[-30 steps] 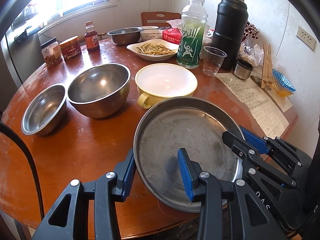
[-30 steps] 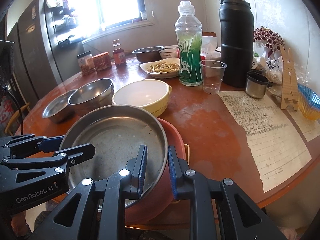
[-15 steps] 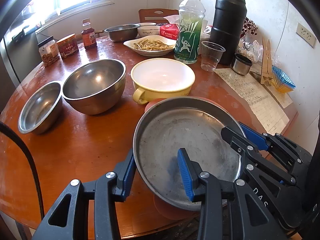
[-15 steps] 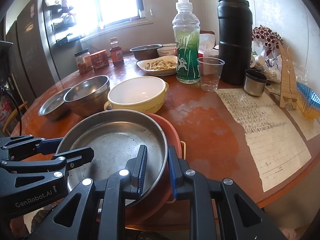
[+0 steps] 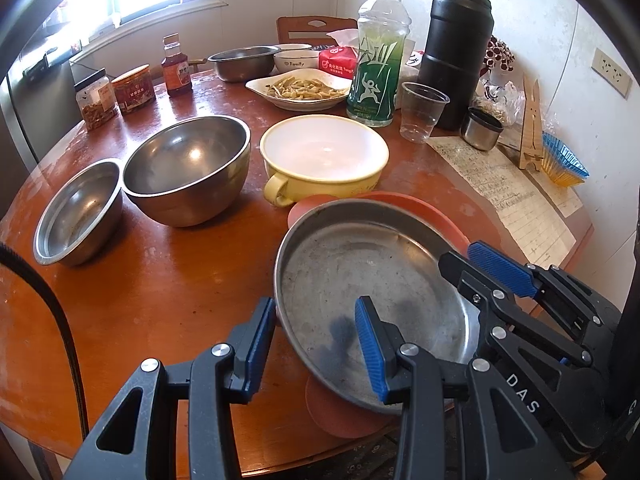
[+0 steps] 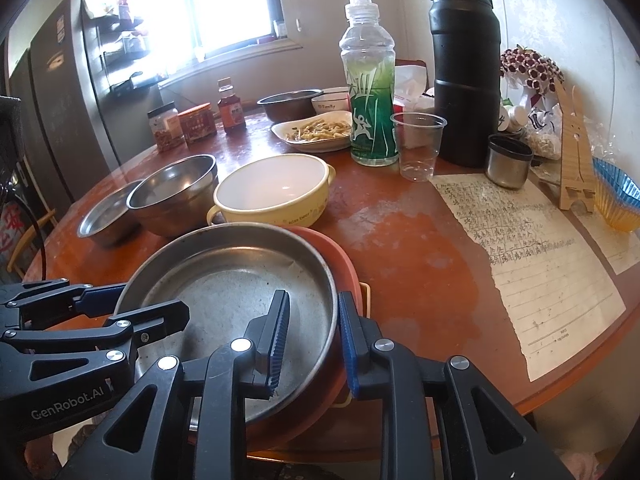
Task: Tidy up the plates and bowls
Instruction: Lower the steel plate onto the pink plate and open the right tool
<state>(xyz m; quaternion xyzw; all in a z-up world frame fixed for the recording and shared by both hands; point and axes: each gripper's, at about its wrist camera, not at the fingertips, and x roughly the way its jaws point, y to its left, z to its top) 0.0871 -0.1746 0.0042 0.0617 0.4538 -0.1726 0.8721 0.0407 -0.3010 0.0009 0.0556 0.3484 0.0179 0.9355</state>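
Observation:
A round steel plate (image 5: 360, 280) (image 6: 240, 280) is tilted above an orange plate (image 5: 420, 208) (image 6: 340, 260) at the table's near edge. My left gripper (image 5: 316, 336) straddles the steel plate's near-left rim, jaws apart with a gap to the rim. My right gripper (image 6: 312, 340) is shut on both plates' stacked right rim; it also shows in the left wrist view (image 5: 472, 258). A yellow bowl (image 5: 324, 156), a large steel bowl (image 5: 188, 168) and a small steel bowl (image 5: 76, 212) stand behind.
Further back are a dish of food (image 5: 300, 88), a green bottle (image 5: 378, 60), a plastic cup (image 5: 422, 112), a black flask (image 5: 456, 48), jars (image 5: 132, 88) and more bowls (image 5: 244, 60). Paper sheets (image 6: 540, 256) lie on the right.
The plates have risen and tilted, showing more of the orange plate beneath. Both grippers keep their places on the rim.

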